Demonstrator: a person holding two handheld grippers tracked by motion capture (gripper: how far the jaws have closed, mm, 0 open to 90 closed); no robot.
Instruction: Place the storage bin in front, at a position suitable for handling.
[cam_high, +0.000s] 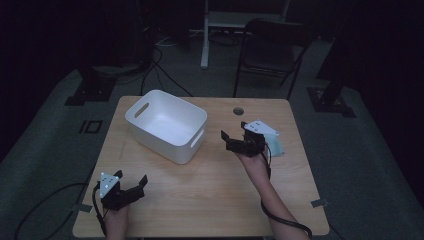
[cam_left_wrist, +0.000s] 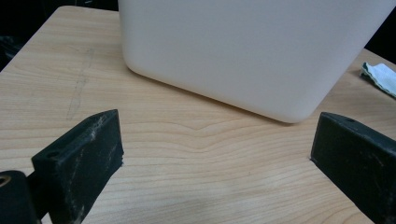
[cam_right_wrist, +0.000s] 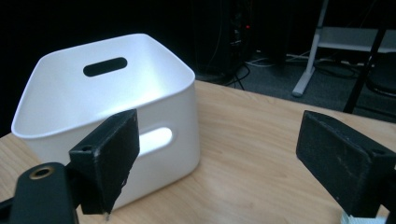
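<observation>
Both tools are spread wide and carry nothing. The left gripper (cam_high: 134, 186) sits low over the wooden table (cam_high: 210, 200), out beyond the near corner of the white bin (cam_high: 167, 125), well apart from it; in the left gripper view its two black jaws stand far apart with only bare wood grain between them, and the bin's smooth rounded corner (cam_left_wrist: 252, 51) rises just ahead. The right gripper (cam_high: 235, 136) is held a little above the table, near the bin's right-hand short wall, jaws released and pointed toward it; nothing sits between them.

The bin is matte white plastic, rectangular with soft rounded corners and a slot handle cut into each short wall (cam_right_wrist: 105, 66). It rests on the table at a slant to the table's edges, its inside bare as far as the high view shows. The jaw pads are blocky black, scuffed and dusty on their faces.

A pale, crumpled cloth (cam_high: 276, 147) with a green edge lies on the table beyond the right gripper, on the side away from the bin, partly hidden by that gripper.

Between the bin and the table's near edge there is a broad stretch of open pale wood, smooth and lightly grained. A folding chair (cam_high: 272, 52) stands on the floor behind the bin.
</observation>
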